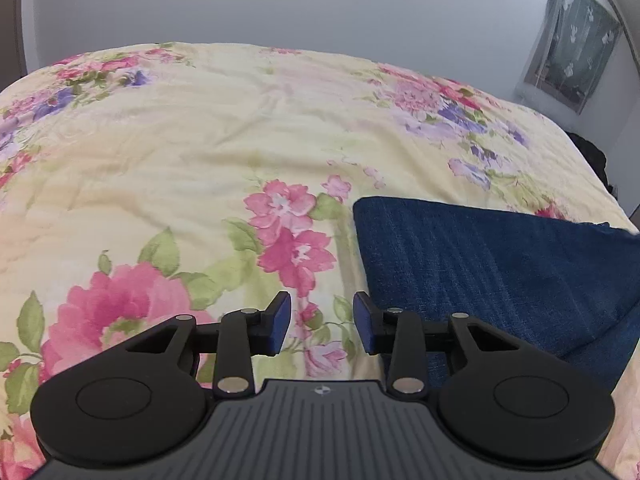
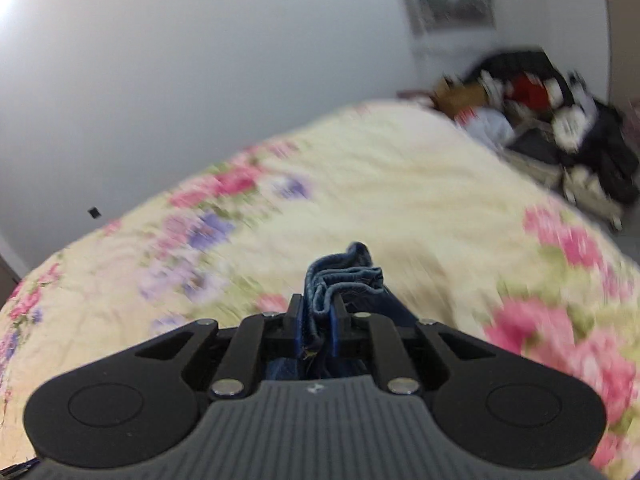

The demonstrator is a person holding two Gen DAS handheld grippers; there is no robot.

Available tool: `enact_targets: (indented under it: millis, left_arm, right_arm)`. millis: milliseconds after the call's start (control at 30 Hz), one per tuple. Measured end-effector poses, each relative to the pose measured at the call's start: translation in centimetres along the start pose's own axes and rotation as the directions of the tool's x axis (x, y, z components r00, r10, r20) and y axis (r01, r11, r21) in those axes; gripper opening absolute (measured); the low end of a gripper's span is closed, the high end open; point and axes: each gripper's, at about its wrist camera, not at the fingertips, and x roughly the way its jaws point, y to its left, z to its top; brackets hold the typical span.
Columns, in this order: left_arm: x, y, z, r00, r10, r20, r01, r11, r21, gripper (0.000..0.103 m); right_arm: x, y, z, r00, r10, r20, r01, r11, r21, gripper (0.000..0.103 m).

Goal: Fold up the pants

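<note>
The blue denim pants (image 1: 500,264) lie folded flat on the floral bedspread (image 1: 200,152), at the right of the left wrist view. My left gripper (image 1: 322,326) is open and empty, just left of the pants' near left edge, above the bedspread. My right gripper (image 2: 318,320) is shut on a bunched edge of the pants (image 2: 344,280), which sticks up between the fingers. The right wrist view is blurred by motion.
A grey wall stands behind the bed. A hanging cloth (image 1: 572,40) is on the wall at the right. A pile of bags and clothes (image 2: 552,128) sits beyond the bed's far right corner.
</note>
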Motion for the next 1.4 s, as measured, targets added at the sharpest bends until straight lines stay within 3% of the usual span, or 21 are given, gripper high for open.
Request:
enact_targets:
  millis: [67,167,333,500,567,633,700,733,767,800,867,933,1000,1100,1233,1400]
  left_arm:
    - [1.2,-1.1,0.2,1.0,-0.009,-0.01,0.009,1.0,0.013,0.04]
    - [2.7,-3.1,0.5,0.999,-0.039,-0.003,0.039,0.998,0.05,0.04]
    - [5.7,-6.5,0.0,0.999,-0.016,-0.046,0.021,0.995,0.101,0.035]
    - [6.6,-6.9,-0.6,0.998,0.025,-0.064,-0.019,0.995,0.101,0.033]
    - [6.8,-6.8,-0.6,0.997,0.03,-0.073,-0.022,0.995,0.097,0.031]
    - [7.0,-6.6,-0.6,0.996,0.028,-0.087,-0.022,0.997,0.07,0.03]
    - [7.1,-6.3,-0.6,0.995,0.026,-0.093,-0.022,0.999,0.042,0.029]
    - [7.0,-6.2,-0.6,0.995,0.026,-0.093,-0.023,0.999,0.035,0.028]
    - [7.0,-6.1,-0.6,0.995,0.031,-0.091,-0.028,0.999,0.034,0.027]
    - [7.0,-6.2,-0.7,0.995,0.035,-0.091,-0.032,0.999,0.036,0.027]
    - [6.9,-6.3,-0.8,0.996,0.037,-0.085,-0.034,0.999,0.039,0.026]
    - [7.0,-6.5,-0.9,0.995,0.045,-0.088,-0.041,0.998,0.044,0.026]
    - [7.0,-6.8,-0.8,0.994,0.055,-0.091,-0.049,0.997,0.059,0.026]
    - [6.9,-6.9,-0.7,0.994,0.056,-0.099,-0.05,0.996,0.069,0.026]
    - [6.7,-6.7,-1.0,0.994,0.055,-0.098,-0.048,0.996,0.079,0.021]
    - [6.4,-6.6,-1.3,0.993,0.058,-0.105,-0.049,0.996,0.08,0.019]
  right_arm:
    - [3.3,-4.2,-2.6,0.996,-0.067,-0.051,0.07,0.996,0.063,0.008]
    - [6.1,-8.0,-5.0,0.995,-0.04,-0.096,0.053,0.989,0.141,0.008]
    - [6.9,-8.4,-5.6,0.992,0.003,-0.125,0.011,0.994,0.107,0.008]
    - [5.5,-6.6,-3.3,0.984,-0.038,-0.174,0.051,0.996,0.07,0.008]
    - [4.2,-4.9,-1.2,0.991,0.005,-0.136,0.003,0.998,0.06,0.008]
    - [1.7,-2.5,1.2,0.992,0.117,-0.046,-0.115,0.992,0.049,0.008]
    - [-1.3,-0.6,2.7,0.963,0.254,0.093,-0.255,0.967,-0.002,0.007]
    - [-2.5,0.1,3.0,0.948,0.284,0.144,-0.28,0.959,-0.051,0.006]
    - [-3.0,0.4,2.9,0.948,0.273,0.167,-0.261,0.961,-0.091,0.006]
    - [-2.5,0.1,2.6,0.963,0.224,0.152,-0.21,0.972,-0.101,0.006]
    - [0.6,-2.1,1.4,0.996,0.086,0.022,-0.085,0.996,-0.037,0.006]
    - [3.6,-5.2,-1.1,0.996,-0.007,-0.094,0.009,1.0,0.021,0.006]
    - [5.4,-7.3,-3.5,0.988,-0.043,-0.147,0.05,0.998,0.048,0.006]
    - [6.5,-8.5,-4.9,0.99,-0.032,-0.136,0.043,0.996,0.077,0.006]
    - [5.5,-7.4,-4.0,0.996,-0.042,-0.085,0.045,0.998,0.033,0.006]
    - [7.4,-7.4,-5.3,0.986,-0.135,-0.103,0.131,0.99,-0.042,0.004]
